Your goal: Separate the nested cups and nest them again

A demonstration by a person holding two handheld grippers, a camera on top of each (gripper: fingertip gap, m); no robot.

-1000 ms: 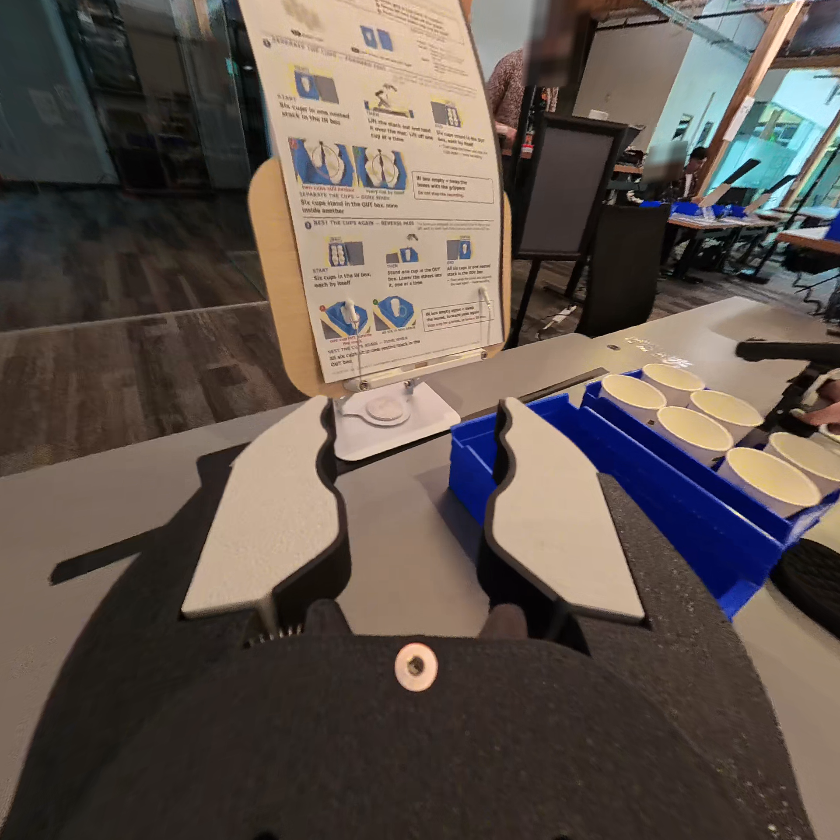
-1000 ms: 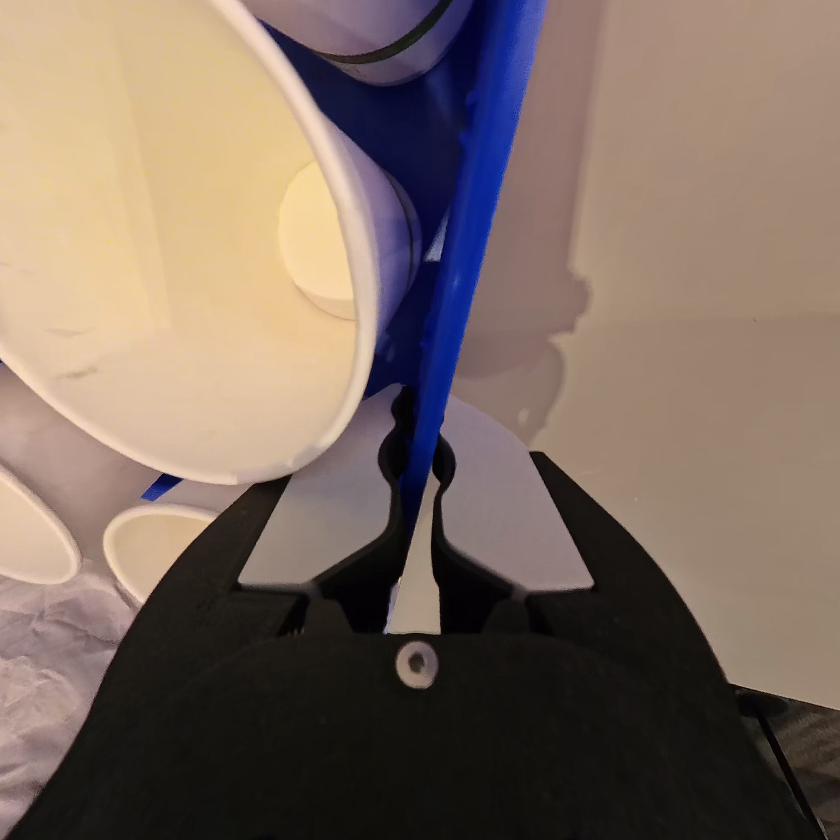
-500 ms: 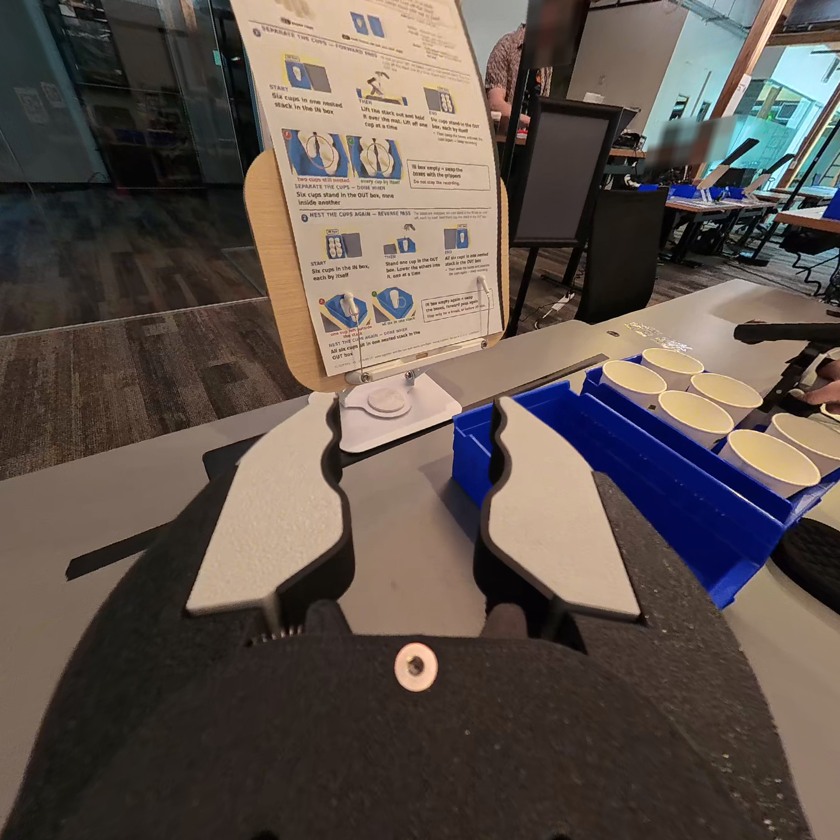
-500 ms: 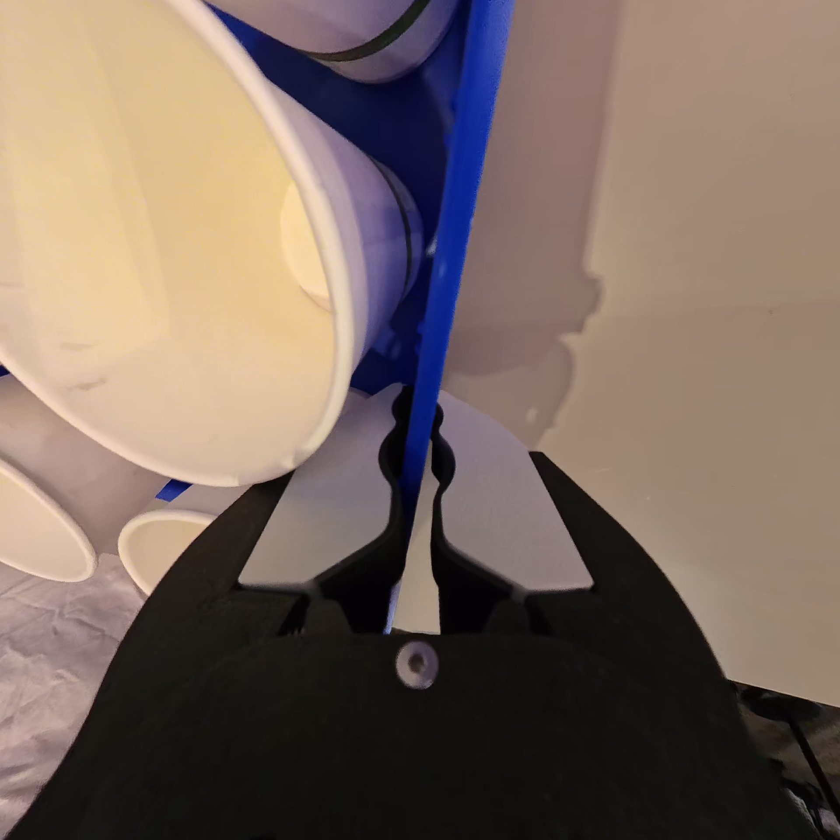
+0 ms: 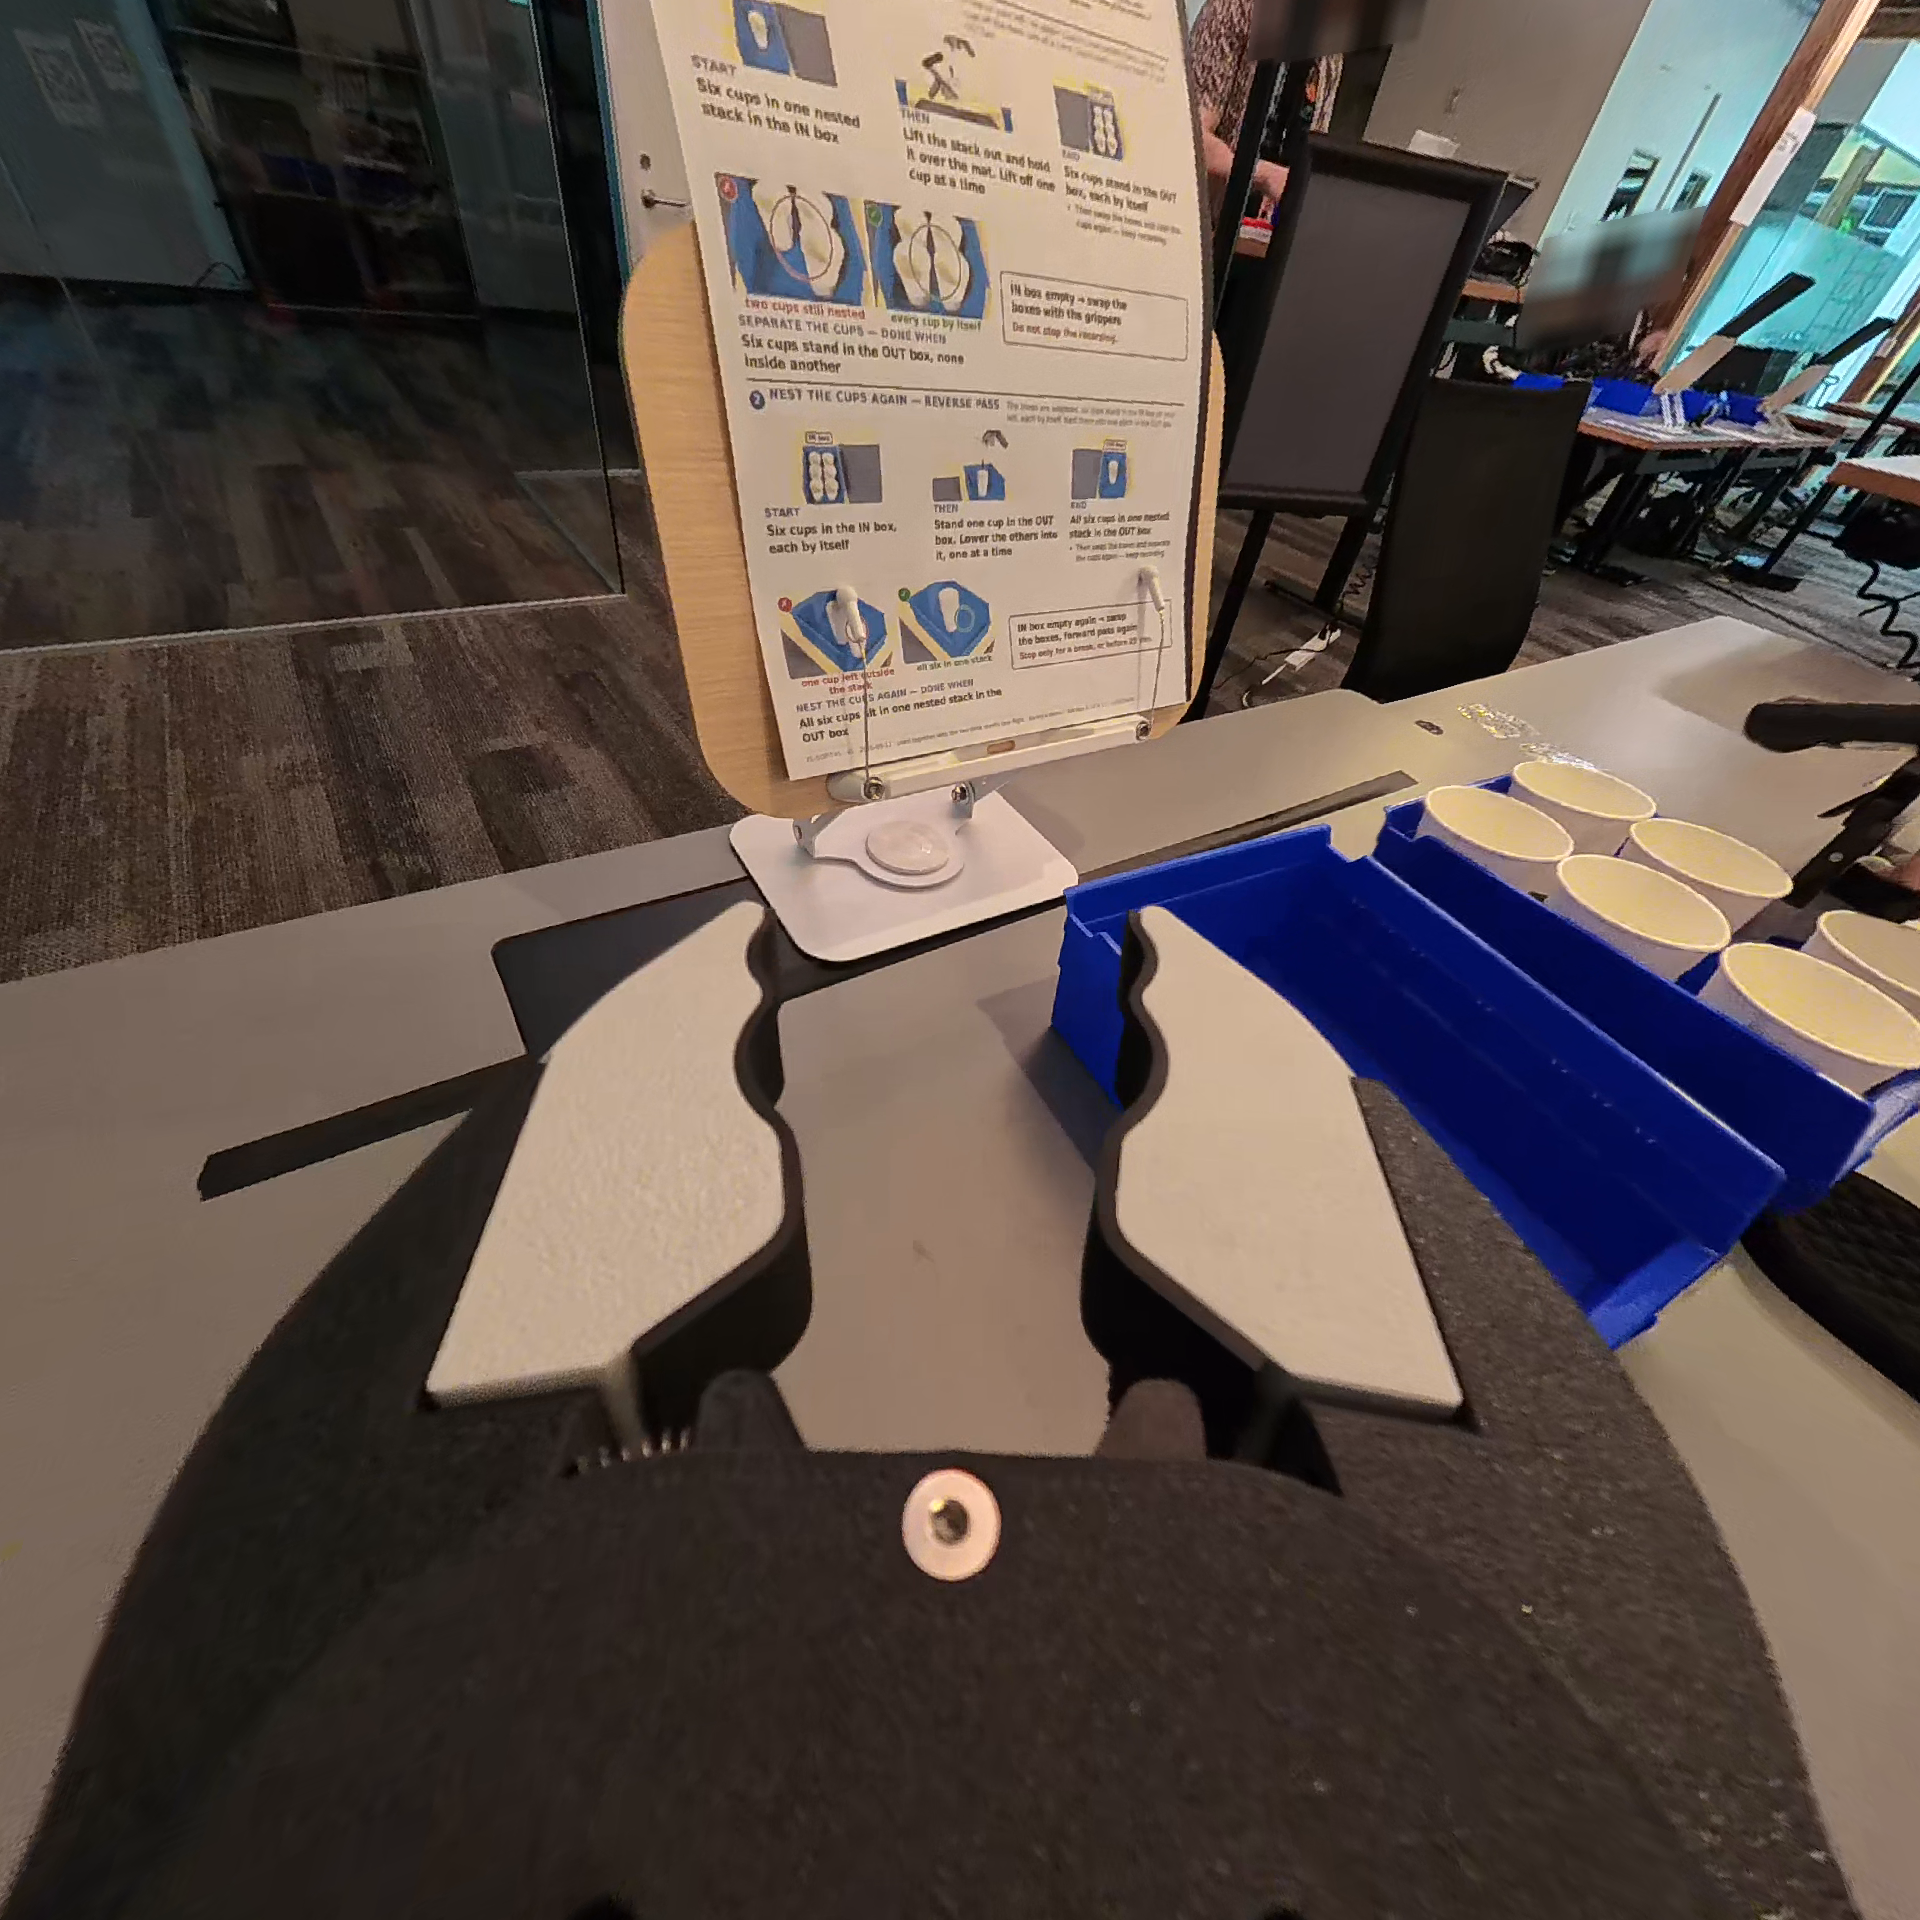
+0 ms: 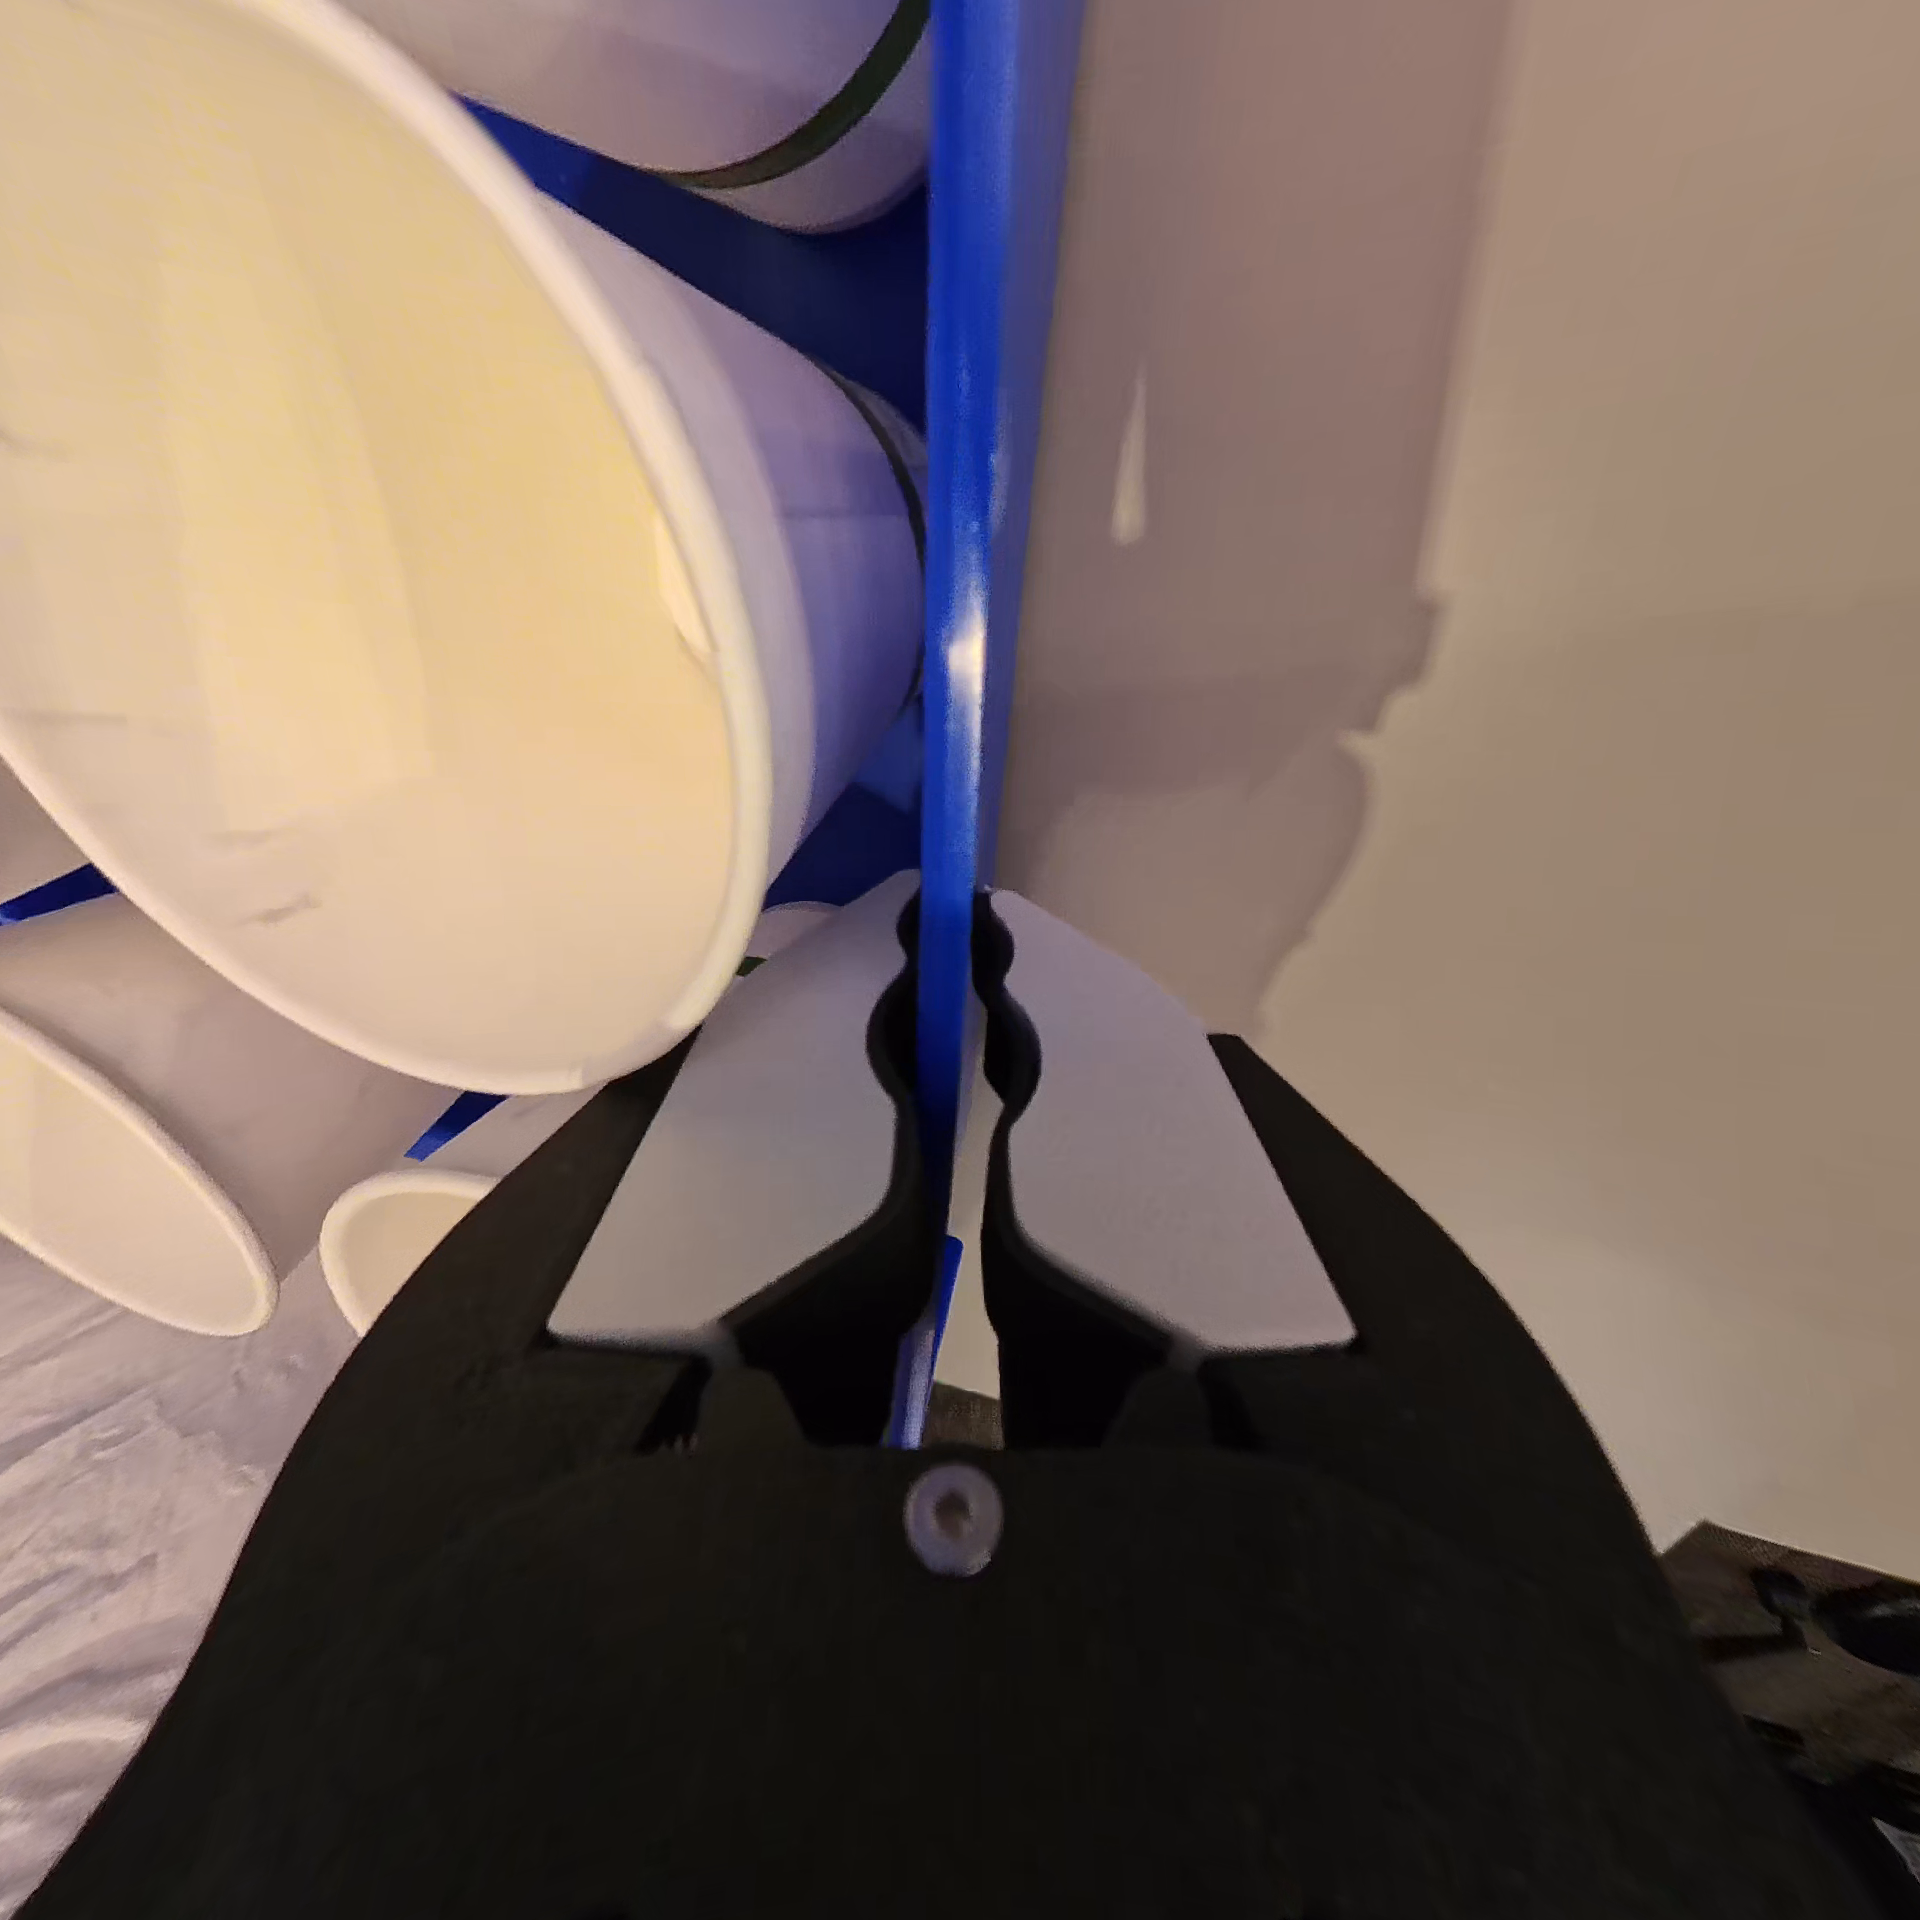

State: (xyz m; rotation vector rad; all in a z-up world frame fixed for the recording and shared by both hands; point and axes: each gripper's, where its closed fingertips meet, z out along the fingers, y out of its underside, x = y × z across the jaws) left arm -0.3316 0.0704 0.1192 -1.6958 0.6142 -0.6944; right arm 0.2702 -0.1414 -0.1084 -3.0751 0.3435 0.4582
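Left gripper (image 5: pixel 951 1039) hovers low over the grey worktop (image 5: pixel 260 1049), fingers (image 5: pixel 634 1153) spread wide apart, nothing between them. Its right fingertip overlaps the near corner of the empty blue bin (image 5: pixel 1455 1081) in the left wrist view; contact can't be confirmed.

Second blue bin (image 5: pixel 1704 1049) sits just beside the empty one, on the far side, long walls touching or nearly so. It holds white paper cups (image 5: pixel 1642 904), each standing upright on its own, none nested; six rims visible, the last cut off at the frame edge.

Right gripper (image 6: pixel 948 914) is closed on the thin blue wall of the cup bin (image 6: pixel 961 468), fingers (image 6: pixel 1122 1132) clamped one on each side of the wall. In the right wrist view a large cup (image 6: pixel 395 582) sits right against the inside of that wall, just left of the fingers, mouth toward the camera. More cups around it, one above, two lower left.

An instruction sheet on a wooden-backed stand (image 5: pixel 935 416) with a white base stands on the worktop straight ahead of the left gripper, just left of the empty bin. A black bar (image 5: pixel 1829 722) shows at the right edge past the cups.
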